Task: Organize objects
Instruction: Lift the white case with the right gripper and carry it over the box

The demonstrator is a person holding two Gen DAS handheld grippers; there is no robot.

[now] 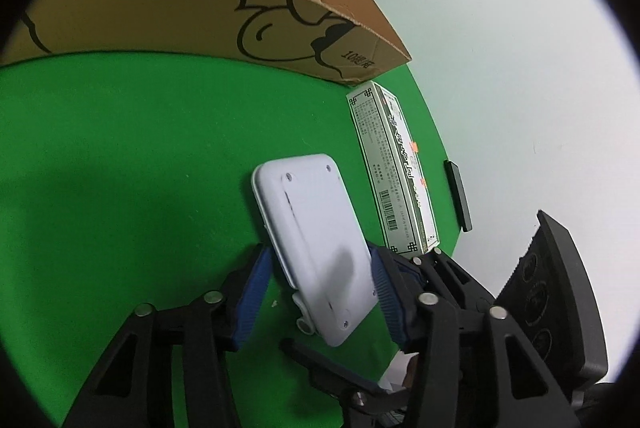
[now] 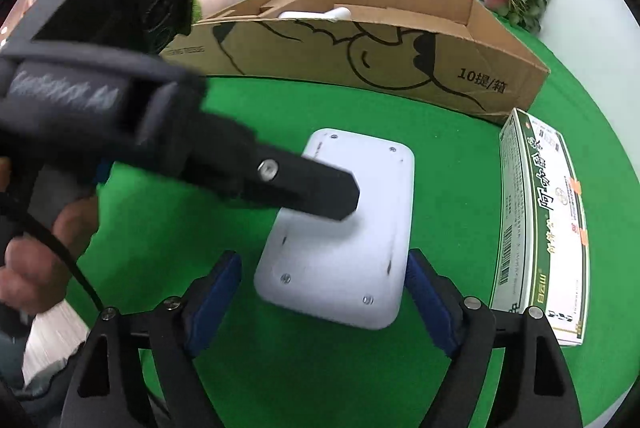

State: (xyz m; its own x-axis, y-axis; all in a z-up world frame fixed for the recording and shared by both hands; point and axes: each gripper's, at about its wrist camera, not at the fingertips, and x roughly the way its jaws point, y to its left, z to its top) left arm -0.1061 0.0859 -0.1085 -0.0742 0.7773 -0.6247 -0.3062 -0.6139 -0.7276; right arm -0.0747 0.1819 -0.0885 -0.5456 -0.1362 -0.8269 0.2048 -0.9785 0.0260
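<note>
One white rounded-rectangular device [image 2: 344, 228], screwed back face up; left gripper [image 1: 316, 292] fingers clamp it, right gripper [image 2: 324, 300] fingers spread apart.

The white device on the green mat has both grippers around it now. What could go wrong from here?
1. The left gripper and the right gripper both straddle the white device, so they may collide or pull against each other.
2. The left wrist view shows pads only near one end, so the device might pivot or slip if lifted.
3. The green-and-white carton lies close beside it and could be knocked.
</note>
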